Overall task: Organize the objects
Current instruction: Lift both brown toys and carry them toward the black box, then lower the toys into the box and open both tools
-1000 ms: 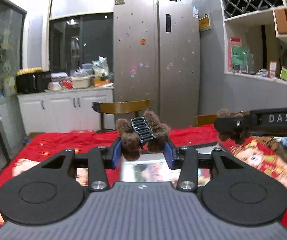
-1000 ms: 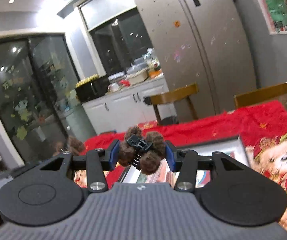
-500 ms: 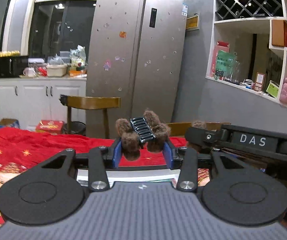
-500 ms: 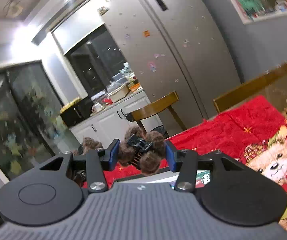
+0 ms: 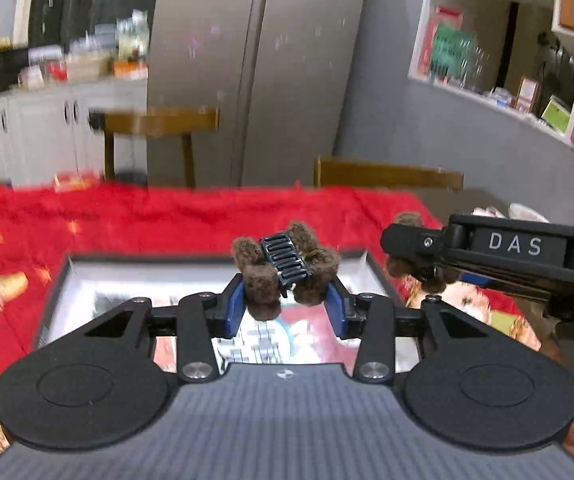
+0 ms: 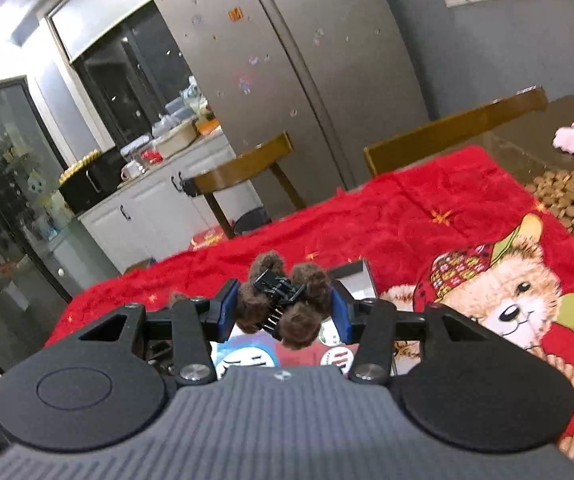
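At the centre of both wrist views, the left gripper (image 5: 285,300) and the right gripper (image 6: 283,312) each stay clamped on a fuzzy brown hair clip, the left clip (image 5: 285,266) and the right clip (image 6: 283,302). Compared with one second ago, both views have dropped toward the shallow printed tray (image 5: 135,276) on the red blanket (image 6: 427,216), which now fills the lower centre. This indicates the clips are probably about to be set in the tray; neither is released yet.

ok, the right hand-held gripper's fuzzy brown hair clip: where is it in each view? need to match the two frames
Left wrist view: right of centre, brown tufts of the right hair clip hang below the tip of the right hand-held gripper, the black bar marked DAS.
Right wrist view: low centre, the same clip pinched between the blue pads.
Shared landmark: the steel fridge behind the red blanket.
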